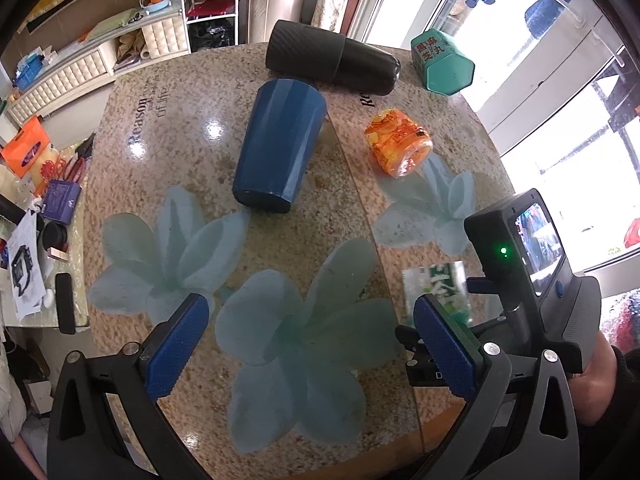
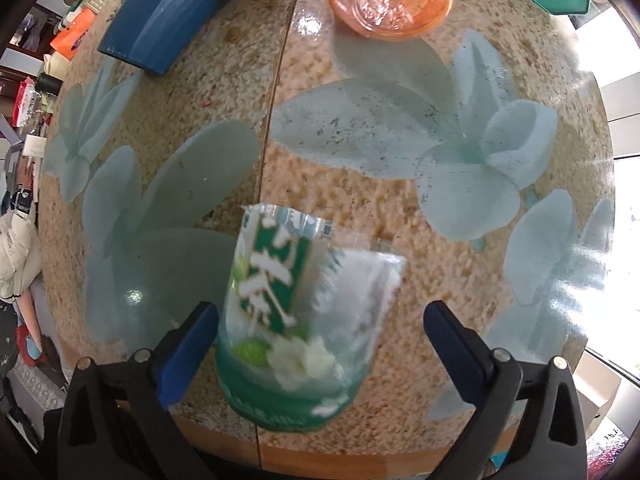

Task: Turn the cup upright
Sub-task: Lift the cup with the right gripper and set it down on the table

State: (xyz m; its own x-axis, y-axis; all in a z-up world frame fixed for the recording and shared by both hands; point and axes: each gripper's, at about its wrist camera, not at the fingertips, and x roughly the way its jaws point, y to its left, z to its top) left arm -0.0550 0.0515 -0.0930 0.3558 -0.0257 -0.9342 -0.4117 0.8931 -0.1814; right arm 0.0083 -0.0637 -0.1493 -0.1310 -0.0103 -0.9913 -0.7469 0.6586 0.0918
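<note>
A clear plastic cup with a green label and white flower print (image 2: 296, 316) lies between the fingers of my right gripper (image 2: 320, 340), blurred, its green end nearest the camera. The jaws stand wide, the left pad beside the cup wall, the right pad apart from it. In the left wrist view the same cup (image 1: 436, 284) shows partly behind the right finger. My left gripper (image 1: 312, 340) is open and empty above the table. A dark blue cup (image 1: 280, 144) lies on its side mid-table; it also shows in the right wrist view (image 2: 176, 12).
A round granite-pattern table (image 1: 208, 80) with pale flower prints. A black cylinder (image 1: 332, 58) lies at the back, a green hexagonal tin (image 1: 444, 64) at back right, an orange jar (image 1: 400, 142) on its side. The other gripper's body (image 1: 524, 264) stands at right. The table's front edge (image 2: 360, 456) is close.
</note>
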